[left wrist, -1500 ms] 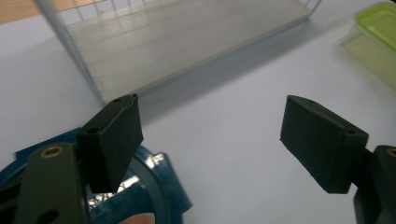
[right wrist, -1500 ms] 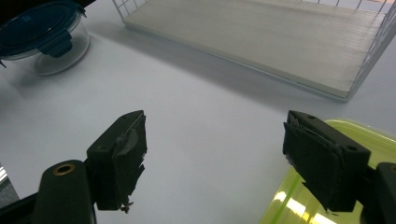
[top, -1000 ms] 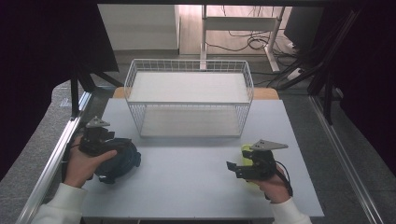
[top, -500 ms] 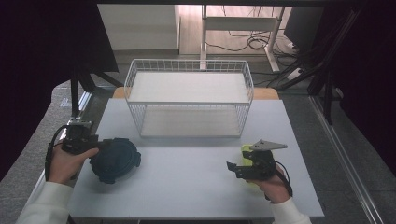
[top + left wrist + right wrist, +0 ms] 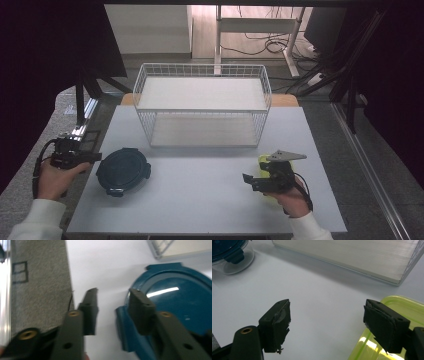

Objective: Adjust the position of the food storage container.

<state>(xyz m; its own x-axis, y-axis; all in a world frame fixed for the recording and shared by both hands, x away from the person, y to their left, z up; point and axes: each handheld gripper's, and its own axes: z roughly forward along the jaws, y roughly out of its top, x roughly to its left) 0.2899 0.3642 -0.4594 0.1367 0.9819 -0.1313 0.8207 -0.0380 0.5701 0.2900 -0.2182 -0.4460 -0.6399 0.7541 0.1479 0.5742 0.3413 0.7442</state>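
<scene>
A round container with a dark blue lid point(image 5: 122, 171) sits flat on the white table point(image 5: 200, 200) at the left. My left gripper point(image 5: 95, 157) is just left of it, at the table's left edge, open. In the left gripper view its jaws point(image 5: 115, 302) are parted, one fingertip point(image 5: 140, 307) over the blue lid's point(image 5: 180, 297) rim. My right gripper point(image 5: 250, 181) hovers at the right with its jaws wide open point(image 5: 327, 317). A yellow-green container point(image 5: 263, 161) lies partly under that hand; its lid point(image 5: 412, 310) is beside the right fingertip.
A white wire basket point(image 5: 202, 110) with a flat panel inside stands at the back middle of the table. Its base point(image 5: 352, 257) lies ahead of my right gripper. Grey carpet point(image 5: 37, 290) borders the table's left edge. Cables and desk legs lie beyond the table.
My left gripper has drawn back to the left, off the blue-lidded container, which stays on the table. The right gripper has held still.
</scene>
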